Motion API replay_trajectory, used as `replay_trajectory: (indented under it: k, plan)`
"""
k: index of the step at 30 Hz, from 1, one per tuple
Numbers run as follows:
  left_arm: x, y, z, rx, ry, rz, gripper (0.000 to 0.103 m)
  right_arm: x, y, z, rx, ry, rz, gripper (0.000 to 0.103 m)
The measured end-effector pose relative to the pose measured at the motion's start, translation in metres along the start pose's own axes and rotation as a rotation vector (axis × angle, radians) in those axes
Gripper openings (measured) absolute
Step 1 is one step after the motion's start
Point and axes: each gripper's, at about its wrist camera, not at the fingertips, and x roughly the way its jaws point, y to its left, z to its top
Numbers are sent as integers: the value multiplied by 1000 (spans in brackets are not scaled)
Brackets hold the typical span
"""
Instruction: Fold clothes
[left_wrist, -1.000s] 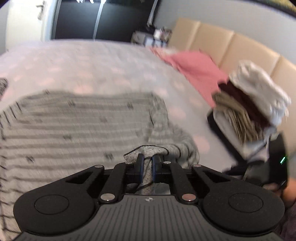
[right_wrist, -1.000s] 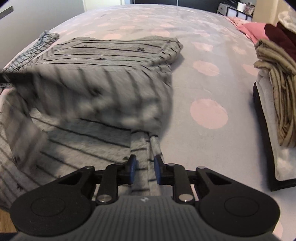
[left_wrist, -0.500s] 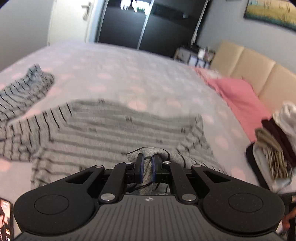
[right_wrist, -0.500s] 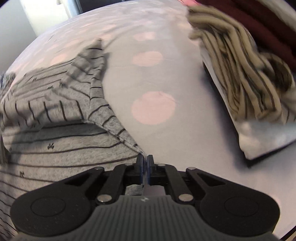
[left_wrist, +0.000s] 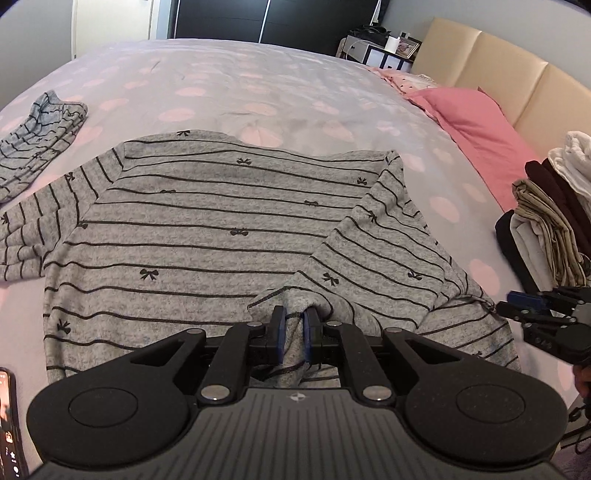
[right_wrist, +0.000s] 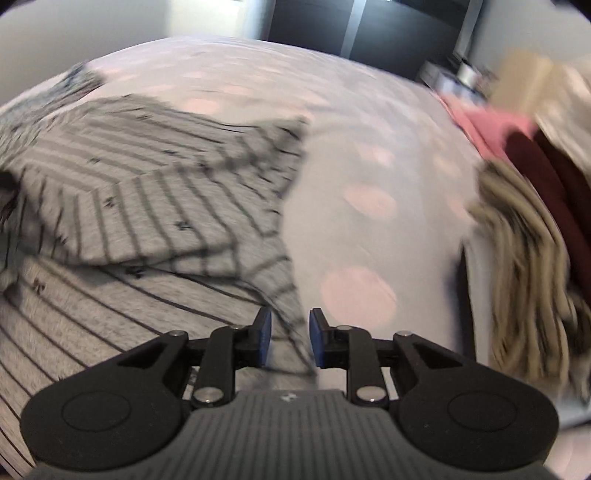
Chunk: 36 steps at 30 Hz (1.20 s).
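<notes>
Shirt (left_wrist: 207, 236) bunches between left tongs (left_wrist: 293, 332); right tongs (right_wrist: 290, 341) opening beside.

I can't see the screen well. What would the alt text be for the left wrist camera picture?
The left gripper pinches a bunched edge of a grey striped top with small bows, spread on a pale bed cover with pink dots. At the right edge, the right gripper is by the top's corner, near a stack of folded clothes and a pink pillow.

Both wrist views look steeply down, close over the bed (left_wrist: 258, 74) — sharing the striped grey top (left_wrist: 207, 229), lower left in the right view.
</notes>
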Motion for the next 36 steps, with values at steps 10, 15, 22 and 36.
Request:
replay_trajectory:
  k: [10, 15, 22, 36]
  plan:
    - [-13, 5, 2, -17, -35, -48, 7, 41, 48, 1, -375, -6, -118, 26]
    - [-12, 5, 5, -36, -43, -62, 7, 49, 57, 3, -485, -40, -170, 26]
    - [-16, -4, 9, -41, -75, -118, 7, 42, 12, 25, -162, -69, -158, 9]
    - [17, -98, -53, 260, 167, -273, 7, 68, -75, 19, 368, 96, -68, 9]
